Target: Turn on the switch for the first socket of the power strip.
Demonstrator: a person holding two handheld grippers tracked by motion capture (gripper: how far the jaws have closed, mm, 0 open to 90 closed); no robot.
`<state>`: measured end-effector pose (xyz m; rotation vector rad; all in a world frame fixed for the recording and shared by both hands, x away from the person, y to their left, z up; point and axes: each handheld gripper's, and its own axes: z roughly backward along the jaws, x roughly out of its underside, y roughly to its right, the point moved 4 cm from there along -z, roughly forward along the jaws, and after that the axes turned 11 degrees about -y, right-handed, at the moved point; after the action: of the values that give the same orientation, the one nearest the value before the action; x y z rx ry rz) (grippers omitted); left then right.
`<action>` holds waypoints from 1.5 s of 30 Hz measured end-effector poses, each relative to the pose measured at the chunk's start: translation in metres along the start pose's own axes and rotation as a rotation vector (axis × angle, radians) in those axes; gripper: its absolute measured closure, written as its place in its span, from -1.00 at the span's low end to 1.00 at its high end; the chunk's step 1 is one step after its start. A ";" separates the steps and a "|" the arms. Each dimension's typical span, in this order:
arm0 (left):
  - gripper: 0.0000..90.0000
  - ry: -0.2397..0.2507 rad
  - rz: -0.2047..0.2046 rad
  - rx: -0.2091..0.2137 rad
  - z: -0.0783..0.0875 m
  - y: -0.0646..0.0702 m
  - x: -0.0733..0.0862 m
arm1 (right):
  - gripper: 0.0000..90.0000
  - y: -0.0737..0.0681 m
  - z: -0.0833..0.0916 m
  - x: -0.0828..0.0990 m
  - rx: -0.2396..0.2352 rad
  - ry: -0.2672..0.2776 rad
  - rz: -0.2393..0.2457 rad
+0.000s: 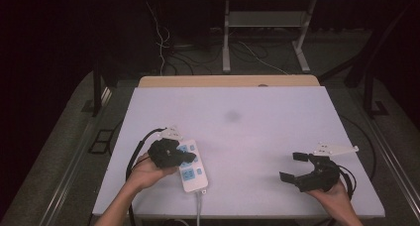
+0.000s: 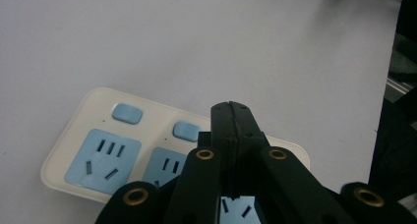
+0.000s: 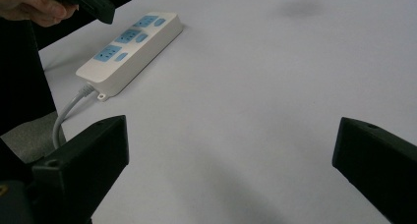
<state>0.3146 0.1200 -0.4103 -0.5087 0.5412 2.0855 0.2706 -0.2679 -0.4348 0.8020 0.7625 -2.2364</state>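
- White and almost bare, the tabletop (image 1: 257,137) sits in a dim room, with cables and a stand's legs on the floor beyond its far edge.
- At the near-left corner lies the power strip (image 1: 190,166), white with blue sockets and blue switches, running from near edge to far, and its cord (image 1: 199,208) drops over the near edge.
- Over the strip's far half hangs the left gripper (image 1: 184,155), its fingers pressed together with nothing between them; in the left gripper view their joined tip sits just past a blue switch (image 2: 186,130), though I cannot tell whether it touches the strip.
- Near the near-right corner waits the right gripper (image 1: 296,167), fingers spread wide and holding nothing, well apart from the strip.
- Risk: a press with closed fingers could land off-centre on the small switch, slide off its rounded face and dig into a socket (image 2: 102,160) slot instead.
- Risk: nothing pins the strip, so a slanted push may skate it toward the left edge or the near edge, where the hanging cord's pull adds to the drift.
- Risk: the cable trailing from the left gripper loops by the left edge and could snag there.
- Room: the whole middle and far half are open, so the right gripper has a free path across to steady the strip.
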 end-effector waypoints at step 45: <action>-0.46 0.322 0.196 -0.116 0.024 0.019 0.058 | -0.99 -0.004 -0.003 -0.001 -0.016 -0.011 0.010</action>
<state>0.2654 0.1621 -0.4184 -0.8998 0.6797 2.2439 0.2694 -0.2631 -0.4352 0.7839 0.7691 -2.2209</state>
